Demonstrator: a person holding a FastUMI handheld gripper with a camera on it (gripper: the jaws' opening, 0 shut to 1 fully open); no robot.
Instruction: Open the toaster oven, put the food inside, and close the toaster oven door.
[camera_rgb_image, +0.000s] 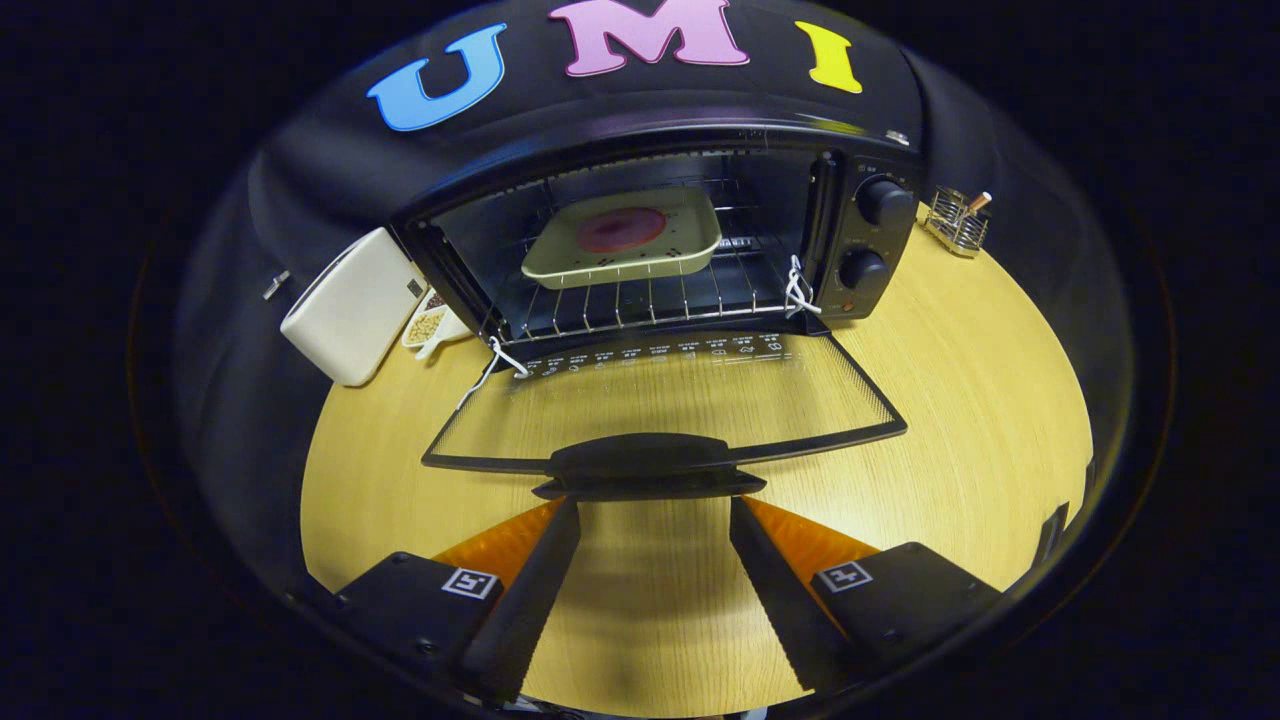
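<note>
The toaster oven (660, 240) is standing on the wooden table (980, 400) well beyond the fingers, with its glass door (660, 400) lying fully open and flat toward them. The door's dark handle (645, 468) is sitting just ahead of the fingertips, close to them, though whether they are touching it cannot be told. The gripper (652, 515) is pointing straight at the oven with its fingers spread wide and holding nothing; bare table is showing between them. Inside the oven, a pale square tray (690, 262) is resting on the wire rack (640, 300), carrying a round reddish piece of food (620, 230) at its middle. Two black knobs (882, 200) are sitting one above the other on the oven's control panel, beyond the right finger. A white cord (497, 360) is hanging at the door's left hinge and another at the right hinge. Beyond the left finger, beside the oven, a cream-coloured box (350, 305) is leaning, with a small white dish of beans (428, 328) just beside it. Far beyond the right finger, past the oven, a small wire holder (957, 222) is standing on the table.
</note>
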